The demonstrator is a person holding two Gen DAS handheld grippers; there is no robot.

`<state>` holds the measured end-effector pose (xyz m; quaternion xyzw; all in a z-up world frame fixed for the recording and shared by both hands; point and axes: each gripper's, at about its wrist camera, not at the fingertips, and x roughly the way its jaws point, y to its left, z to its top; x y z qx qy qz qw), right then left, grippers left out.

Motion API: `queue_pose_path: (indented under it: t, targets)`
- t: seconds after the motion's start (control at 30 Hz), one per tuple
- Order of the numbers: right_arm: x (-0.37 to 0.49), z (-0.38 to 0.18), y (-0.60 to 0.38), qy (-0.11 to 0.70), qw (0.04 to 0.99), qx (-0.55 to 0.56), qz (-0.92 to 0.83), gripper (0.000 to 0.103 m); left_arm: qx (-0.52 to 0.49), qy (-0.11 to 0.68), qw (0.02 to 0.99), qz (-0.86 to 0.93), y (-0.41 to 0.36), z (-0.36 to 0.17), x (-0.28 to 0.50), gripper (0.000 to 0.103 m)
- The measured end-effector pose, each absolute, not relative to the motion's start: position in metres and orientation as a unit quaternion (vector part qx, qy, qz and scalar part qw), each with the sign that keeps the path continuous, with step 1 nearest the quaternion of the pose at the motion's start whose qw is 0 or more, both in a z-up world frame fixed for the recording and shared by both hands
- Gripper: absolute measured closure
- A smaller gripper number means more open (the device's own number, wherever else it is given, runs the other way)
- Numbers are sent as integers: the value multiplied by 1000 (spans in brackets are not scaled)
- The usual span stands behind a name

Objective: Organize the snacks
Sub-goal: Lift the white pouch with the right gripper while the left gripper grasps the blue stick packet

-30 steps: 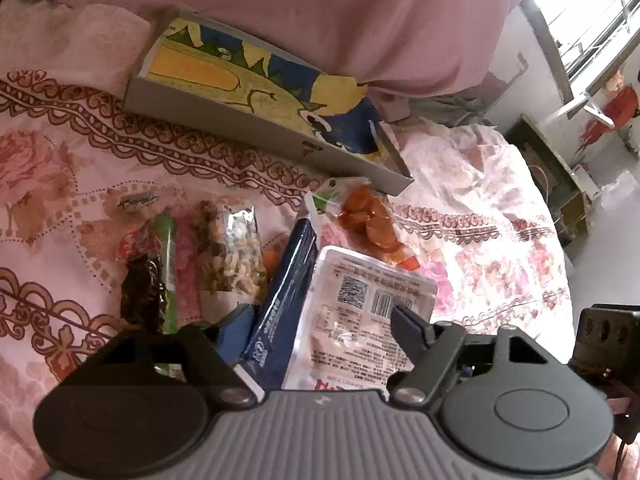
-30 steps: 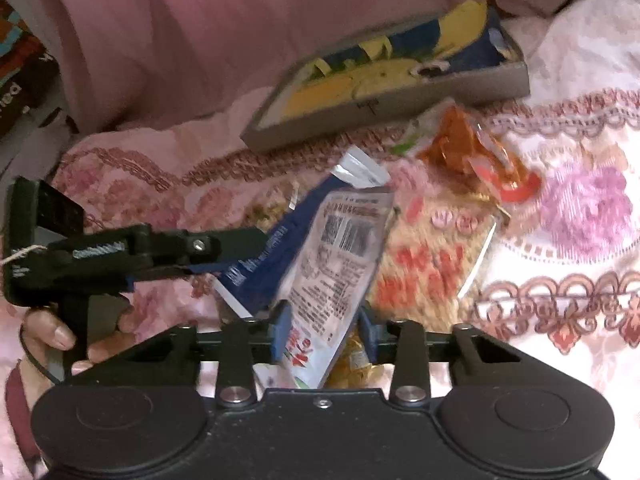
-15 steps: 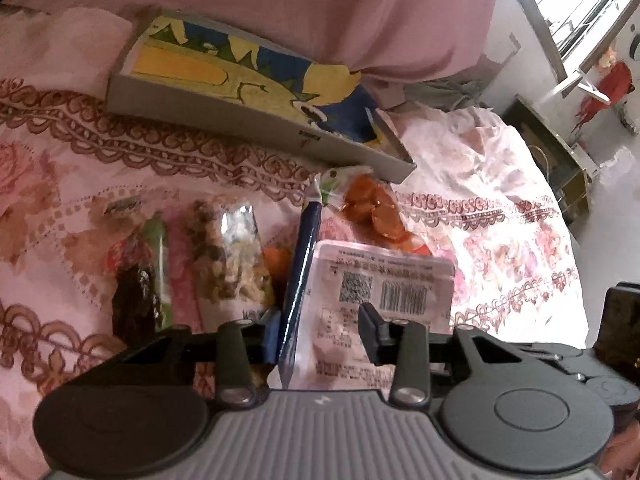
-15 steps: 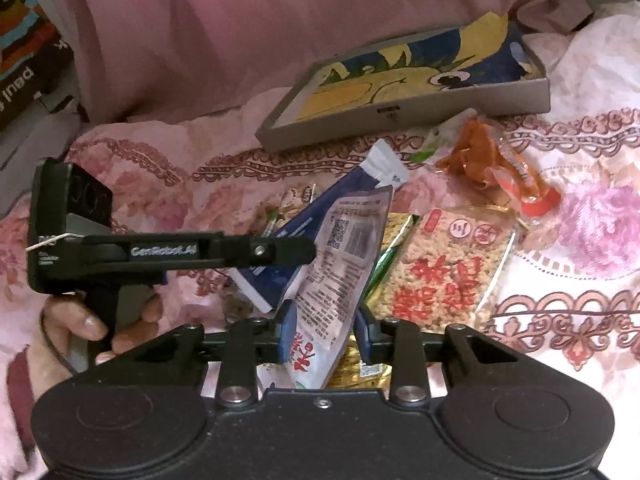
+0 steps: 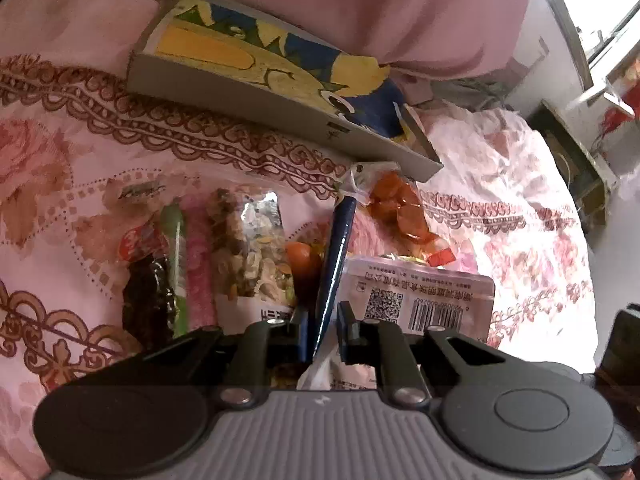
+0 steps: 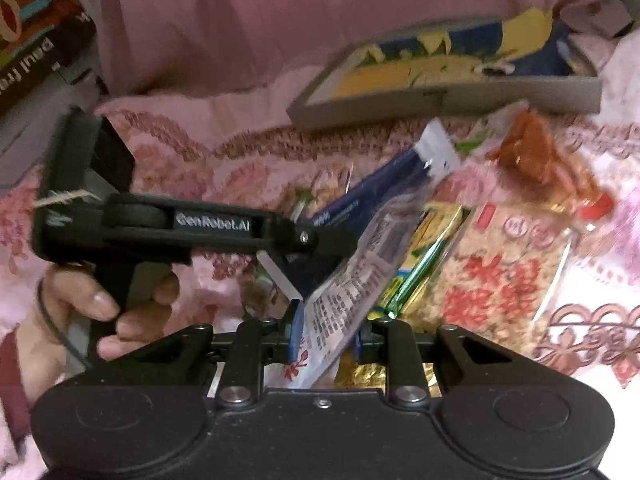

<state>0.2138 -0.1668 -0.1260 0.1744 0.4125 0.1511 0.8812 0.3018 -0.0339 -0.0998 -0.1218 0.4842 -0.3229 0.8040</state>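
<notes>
My left gripper (image 5: 321, 330) is shut on a dark blue snack packet (image 5: 336, 256), held edge-on above the bed; the packet also shows in the right wrist view (image 6: 380, 188) with the left gripper (image 6: 320, 256) clamped on it. My right gripper (image 6: 325, 344) is shut on a pale pink packet with a barcode (image 6: 352, 280), which also shows in the left wrist view (image 5: 420, 300). A shallow grey box with a yellow and blue picture inside (image 5: 256, 100) lies at the back (image 6: 440, 92). Several snack packets lie below both grippers.
On the floral bedspread (image 5: 60, 160) lie a nut mix bag (image 5: 248, 252), a dark snack with green and pink sticks (image 5: 160, 272), an orange candy bag (image 5: 404, 212), and a red-printed bag (image 6: 492, 276). A pink cloth (image 5: 320, 0) hangs behind the box.
My left gripper has closed on the blue packet and turned it edge-on. The right gripper keeps its hold on the pale pink packet and has shifted slightly.
</notes>
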Motion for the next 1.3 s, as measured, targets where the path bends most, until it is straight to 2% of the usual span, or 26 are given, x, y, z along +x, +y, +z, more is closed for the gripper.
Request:
queue_pose_path:
  t: [0.17,0.47,0.77,0.87,0.93,1.2,1.3]
  targets:
    - [209,-118,-154,419,887,135,141,80,-96,496,801,-321,-39,-96,299,96]
    - [189,-96,-163,415,902,78,90,83,-69,534,791,-290,-33,-90,272,96]
    - [193,-99,-158,413,904,63,95,83,-12,490,820,-296,-53,-84,268,92]
    - [192,-99,-157,412,904,58,96,83,-15,482,823,-301,-57,-85,272,86]
    - [193,-99,-157,413,904,57,97,83,-24,480,823,-302,-56,-87,274,78]
    - [195,-101,-155,416,902,58,99,83,-43,469,830,-300,-53,-89,282,78]
    - [195,-101,-157,416,902,63,97,83,-36,472,827,-304,-54,-90,282,83]
